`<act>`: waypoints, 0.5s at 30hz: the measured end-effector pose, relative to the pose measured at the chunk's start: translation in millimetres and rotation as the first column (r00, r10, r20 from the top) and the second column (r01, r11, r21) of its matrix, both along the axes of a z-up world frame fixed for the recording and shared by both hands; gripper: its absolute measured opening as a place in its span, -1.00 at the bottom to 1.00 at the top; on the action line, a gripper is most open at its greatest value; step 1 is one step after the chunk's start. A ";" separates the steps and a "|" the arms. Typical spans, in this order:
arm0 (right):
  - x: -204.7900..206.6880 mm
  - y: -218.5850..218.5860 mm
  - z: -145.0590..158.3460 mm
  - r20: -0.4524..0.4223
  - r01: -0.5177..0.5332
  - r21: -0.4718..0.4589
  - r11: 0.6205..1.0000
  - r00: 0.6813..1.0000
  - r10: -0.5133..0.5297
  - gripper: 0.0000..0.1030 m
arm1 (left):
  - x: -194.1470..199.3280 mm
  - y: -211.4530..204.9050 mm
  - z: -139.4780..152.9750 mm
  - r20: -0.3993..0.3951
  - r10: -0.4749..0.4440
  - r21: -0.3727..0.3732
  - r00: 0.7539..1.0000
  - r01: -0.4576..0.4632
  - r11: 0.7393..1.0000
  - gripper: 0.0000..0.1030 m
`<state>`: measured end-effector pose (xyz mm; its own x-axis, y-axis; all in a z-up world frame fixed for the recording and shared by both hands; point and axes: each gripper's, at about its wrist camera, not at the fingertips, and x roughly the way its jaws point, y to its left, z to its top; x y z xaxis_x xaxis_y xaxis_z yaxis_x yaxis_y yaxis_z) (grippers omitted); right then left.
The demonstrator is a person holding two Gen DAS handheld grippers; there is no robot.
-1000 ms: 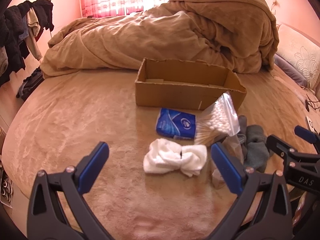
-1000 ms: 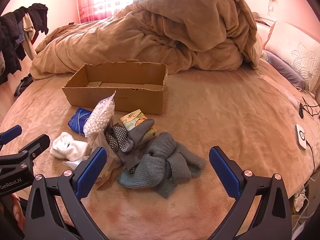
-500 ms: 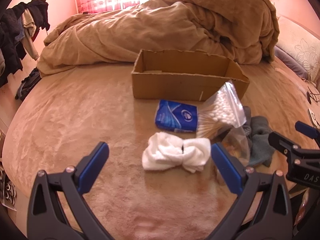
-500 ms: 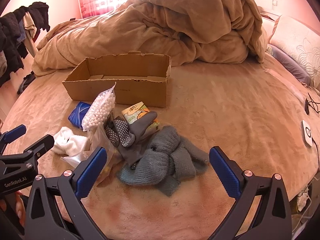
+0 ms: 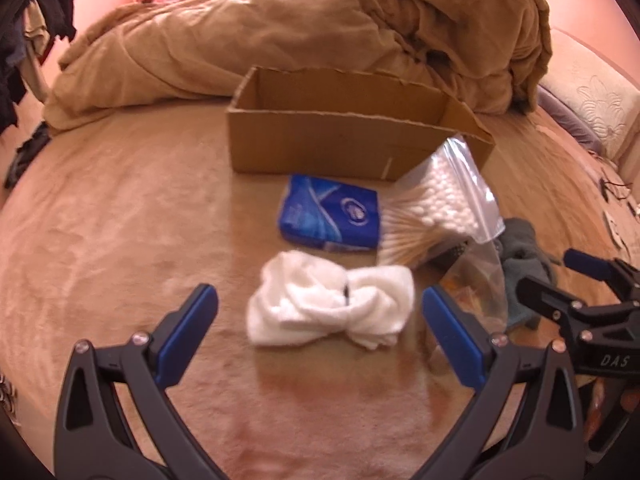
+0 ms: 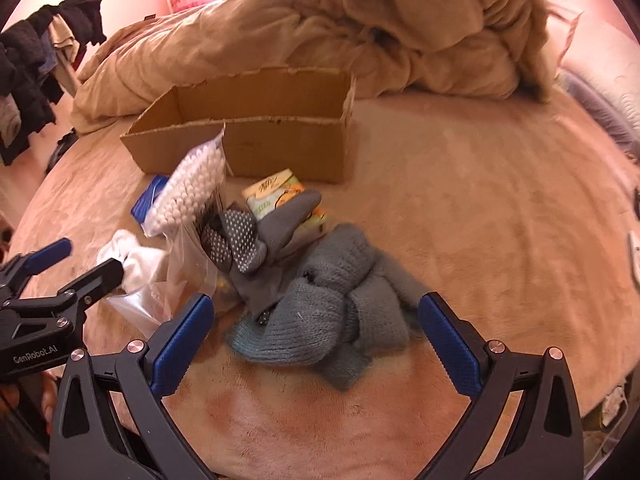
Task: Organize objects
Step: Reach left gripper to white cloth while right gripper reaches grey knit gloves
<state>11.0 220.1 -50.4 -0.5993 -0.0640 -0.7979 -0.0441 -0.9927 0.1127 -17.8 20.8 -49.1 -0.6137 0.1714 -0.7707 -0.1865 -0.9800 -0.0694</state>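
Observation:
An open, empty cardboard box (image 5: 340,140) (image 6: 256,136) sits on the bed. In front of it lie a blue tissue pack (image 5: 332,216), a clear bag of cotton swabs (image 5: 436,204) (image 6: 192,188), a white rolled cloth (image 5: 332,304) (image 6: 132,256), a grey dotted glove (image 6: 256,240), a blue-grey knit bundle (image 6: 332,312) and a small yellow-green packet (image 6: 276,196). My left gripper (image 5: 316,332) is open, its jaws straddling the white cloth from just short of it. My right gripper (image 6: 316,332) is open, close in front of the knit bundle.
A heaped brown duvet (image 5: 320,32) lies behind the box. A patterned pillow (image 5: 600,108) is at the right. Dark clothes (image 6: 36,76) hang at the left. A cable and a small white device (image 6: 634,248) lie near the bed's right edge.
Both grippers have moved forward and lower toward the objects. The white cloth and the knit bundle now sit nearer the jaws. Nothing on the bed has moved.

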 end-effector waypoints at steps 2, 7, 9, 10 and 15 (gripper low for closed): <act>-2.8 3.4 -4.2 -0.002 -0.013 0.005 1.000 1.000 0.013 1.00 | -5.2 2.6 -5.3 0.005 0.002 -0.014 1.000 -0.002 1.000 1.00; -14.1 9.4 -16.1 0.003 -0.038 0.006 0.999 0.999 0.038 1.00 | -16.7 -0.9 -15.9 0.031 0.015 0.077 0.999 -0.018 0.997 1.00; -20.1 12.1 -23.1 0.013 -0.032 0.016 0.999 0.999 0.031 1.00 | -18.6 -4.5 -20.0 0.033 0.021 0.087 0.999 -0.024 0.996 1.00; -23.5 13.5 -28.1 0.018 -0.028 0.023 0.999 0.999 0.028 1.00 | -20.3 -8.1 -23.0 0.042 0.031 0.089 0.999 -0.034 0.995 1.00; -25.3 13.1 -35.0 0.011 -0.040 0.017 0.999 0.999 0.040 1.00 | -26.7 -24.9 -30.0 0.076 -0.003 0.171 0.997 -0.010 0.985 1.00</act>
